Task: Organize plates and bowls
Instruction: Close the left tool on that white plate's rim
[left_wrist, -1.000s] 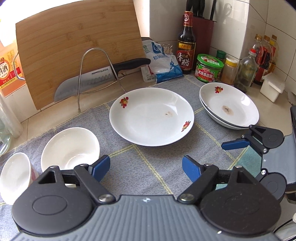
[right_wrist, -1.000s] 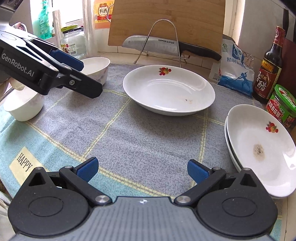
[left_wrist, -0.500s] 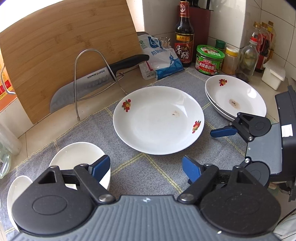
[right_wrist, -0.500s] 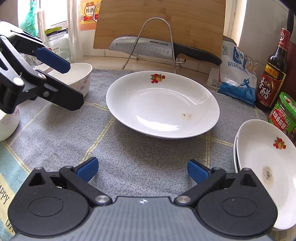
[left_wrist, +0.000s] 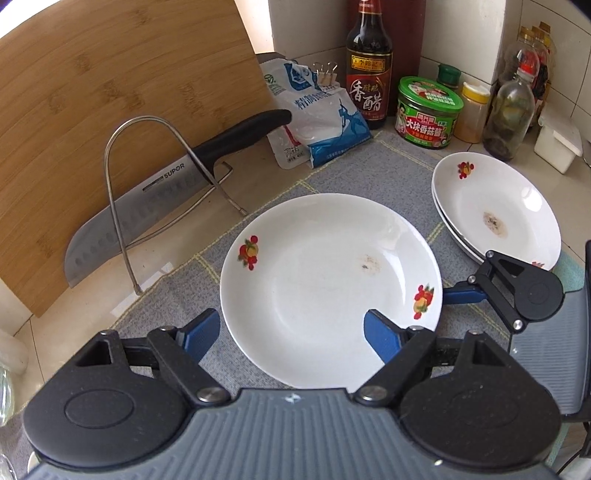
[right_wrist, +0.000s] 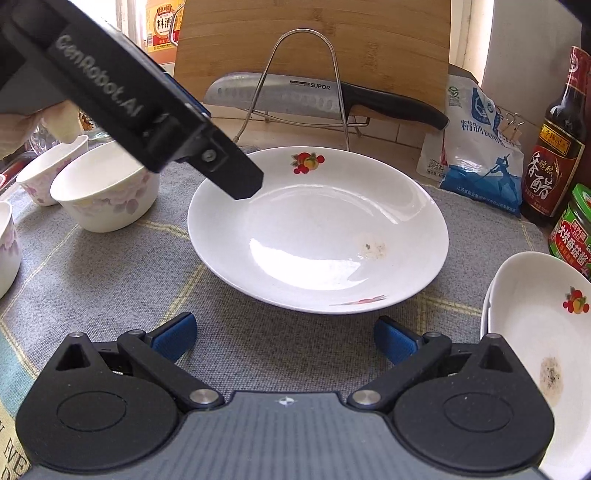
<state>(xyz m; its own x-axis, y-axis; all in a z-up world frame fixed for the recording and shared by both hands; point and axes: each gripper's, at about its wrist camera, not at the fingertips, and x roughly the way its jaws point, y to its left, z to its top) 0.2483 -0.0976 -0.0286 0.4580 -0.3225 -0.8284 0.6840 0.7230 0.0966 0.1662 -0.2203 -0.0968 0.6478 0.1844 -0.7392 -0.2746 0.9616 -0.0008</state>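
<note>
Left to right on the grey cloth (right_wrist: 110, 288) stand the white bowls (right_wrist: 105, 190), the single plate (left_wrist: 328, 291) under the left gripper (left_wrist: 291, 334) – jaws wide, empty – then the right gripper (right_wrist: 284, 338), likewise agape and holding nothing, and the stacked plates (left_wrist: 496, 208).

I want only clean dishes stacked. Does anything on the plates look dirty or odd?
Yes. The centre plate has a small brownish speckled stain right of its middle, and the top plate of the right stack has a darker brown smudge in its well. Both look like dried food residue. No chips or cracks visible.
</note>
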